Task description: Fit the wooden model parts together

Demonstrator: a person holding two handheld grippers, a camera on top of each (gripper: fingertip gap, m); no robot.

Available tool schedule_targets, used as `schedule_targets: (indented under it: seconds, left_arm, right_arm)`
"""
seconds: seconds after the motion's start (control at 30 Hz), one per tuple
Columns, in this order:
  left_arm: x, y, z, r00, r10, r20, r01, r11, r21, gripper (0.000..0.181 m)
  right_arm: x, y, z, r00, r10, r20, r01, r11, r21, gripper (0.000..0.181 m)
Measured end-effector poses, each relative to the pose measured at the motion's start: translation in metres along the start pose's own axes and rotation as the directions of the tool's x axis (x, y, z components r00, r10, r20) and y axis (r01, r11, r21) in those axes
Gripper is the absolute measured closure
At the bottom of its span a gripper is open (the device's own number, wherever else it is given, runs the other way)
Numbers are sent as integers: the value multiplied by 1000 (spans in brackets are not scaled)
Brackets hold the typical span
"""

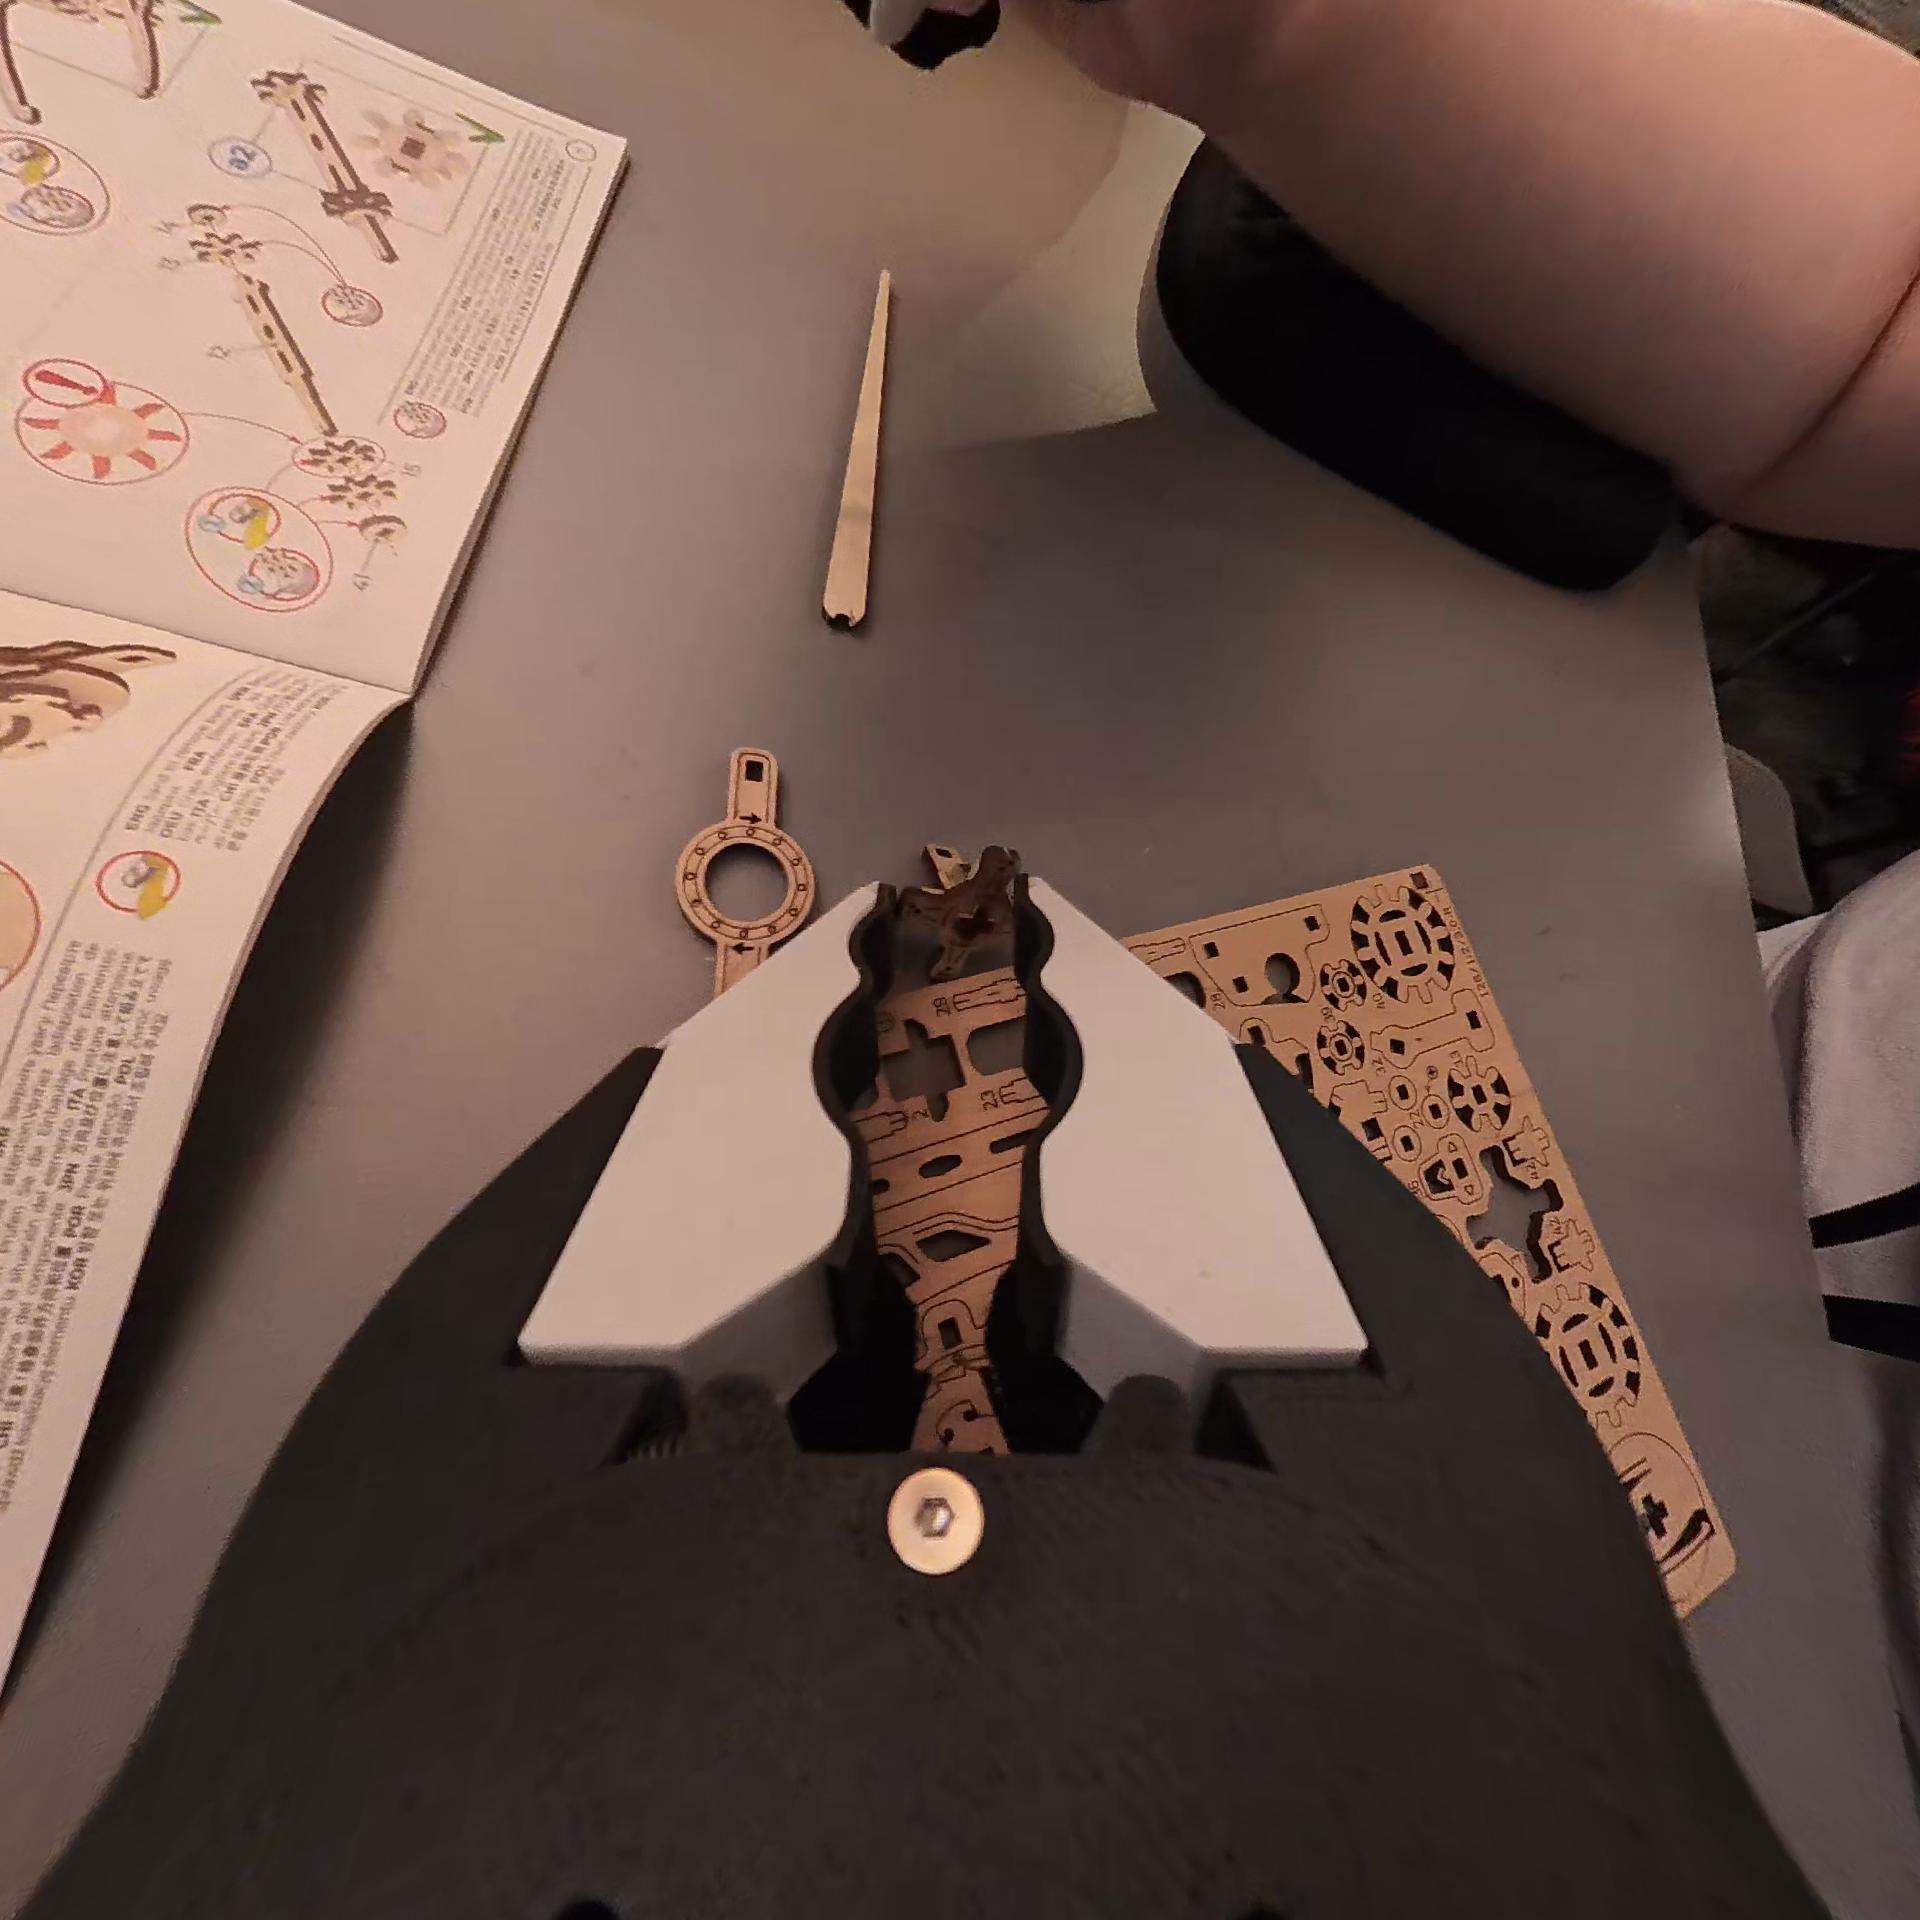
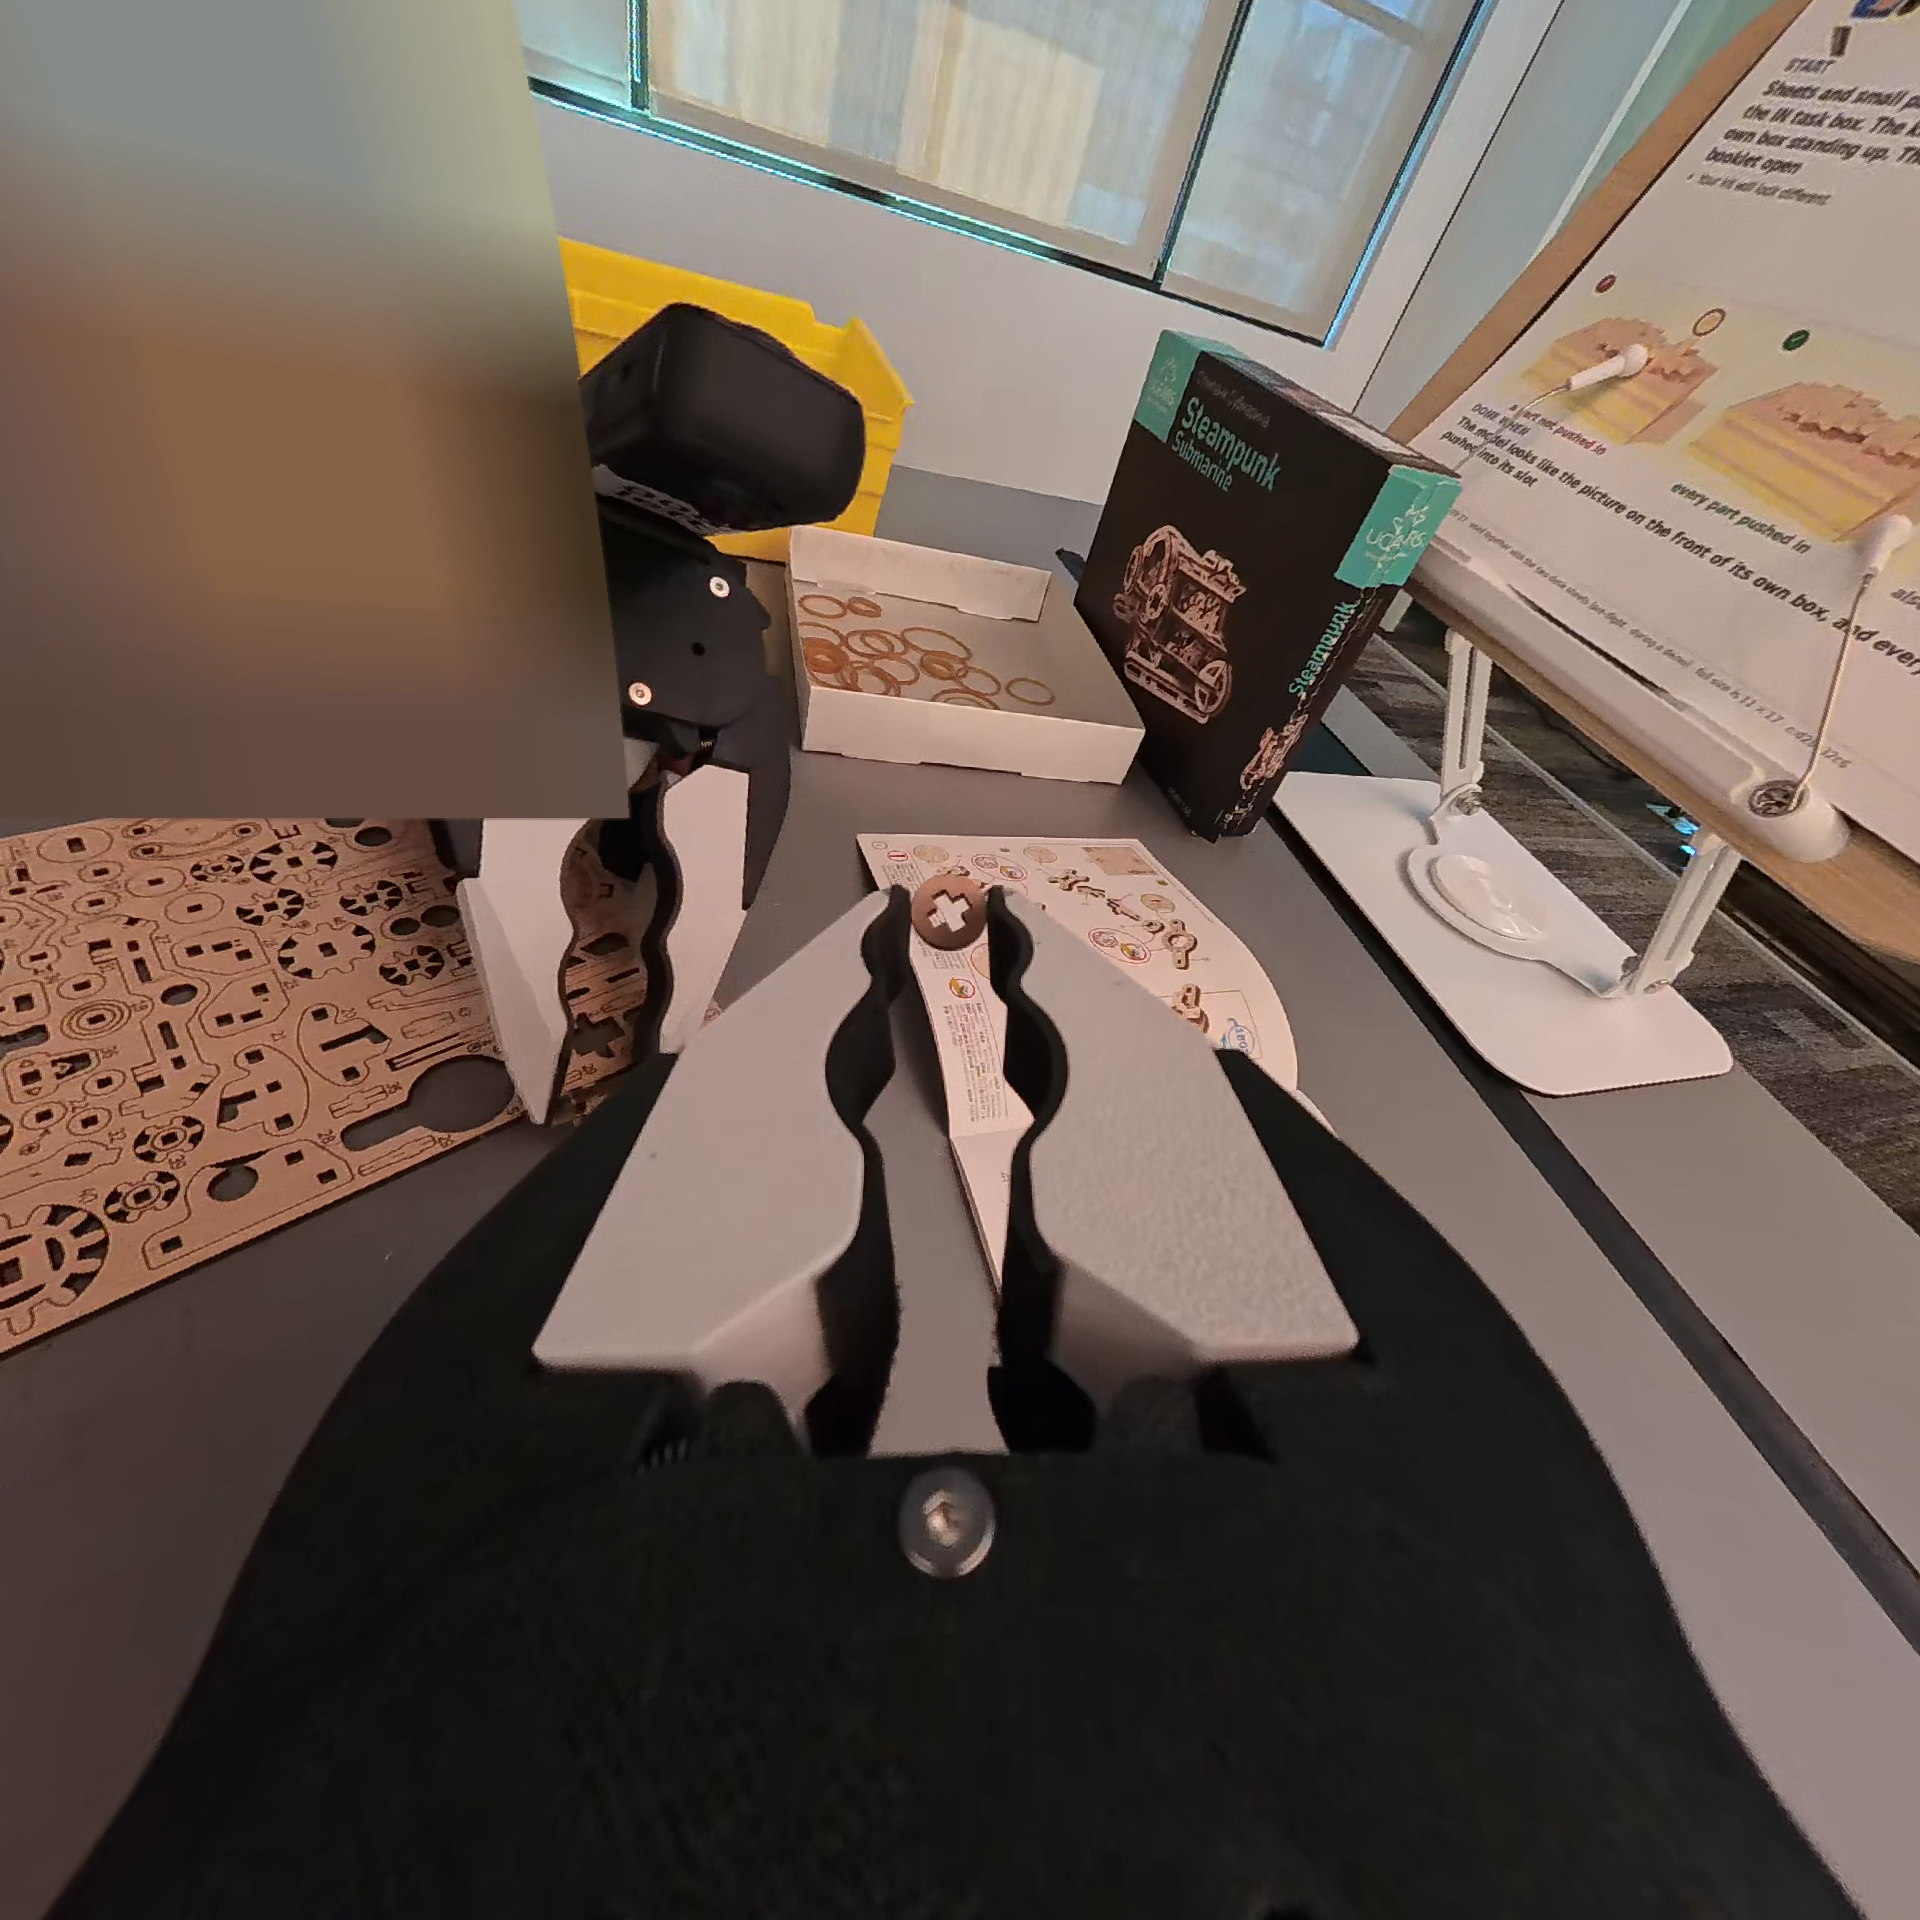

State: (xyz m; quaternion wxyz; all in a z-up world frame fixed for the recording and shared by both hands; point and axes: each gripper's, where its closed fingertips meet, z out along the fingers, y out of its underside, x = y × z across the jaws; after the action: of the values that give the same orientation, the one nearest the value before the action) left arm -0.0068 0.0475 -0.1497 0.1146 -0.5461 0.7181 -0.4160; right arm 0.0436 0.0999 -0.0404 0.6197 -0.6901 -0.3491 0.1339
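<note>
My left gripper (image 1: 956,902) is shut on a small wooden sub-assembly (image 1: 968,906) with toothed pieces, held above a laser-cut wooden sheet (image 1: 1455,1132). My right gripper (image 2: 943,906) is shut on a small round wooden disc (image 2: 945,912) with a cross-shaped hole, held over the open instruction booklet (image 2: 1132,914). The left gripper also shows in the right wrist view (image 2: 613,956), standing upright over the wooden sheet (image 2: 208,1039). A ring-shaped wooden part (image 1: 744,883) and a long pointed wooden stick (image 1: 860,457) lie on the grey table (image 1: 1195,675).
The booklet (image 1: 208,436) lies open at the left. A person's arm (image 1: 1558,229) reaches across the top right. A white tray (image 2: 1039,743) of rubber rings, a dark kit box (image 2: 1247,582), a yellow bin (image 2: 727,322) and an instruction board on a white stand (image 2: 1538,956) are behind. About 12 cm separates my left fingertips from my right. My left gripper's tips are some 10 cm from the long pointed wooden stick (image 1: 860,457).
</note>
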Motion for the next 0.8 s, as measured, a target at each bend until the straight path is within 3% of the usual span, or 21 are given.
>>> schedule_targets:
  seconds: [0.23,0.47,0.6,0.8]
  left_arm:
    - [-1,-5,-7,999,-38,-28,39,998,41,161]
    - [-22,-29,-47,987,-146,-63,157,957,242,162]
    - [-30,-42,-67,952,-243,-188,296,890,347,162]
    - [-28,-49,-74,865,-317,-390,459,813,358,162]
  right_arm:
    - [0,-1,0,1000,19,4,-19,1000,13,168]
    - [2,-4,0,998,60,-6,-60,998,36,168]
    - [1,-4,3,995,103,-3,-103,994,47,168]
    - [-10,-8,8,1000,15,-4,-15,999,45,168]
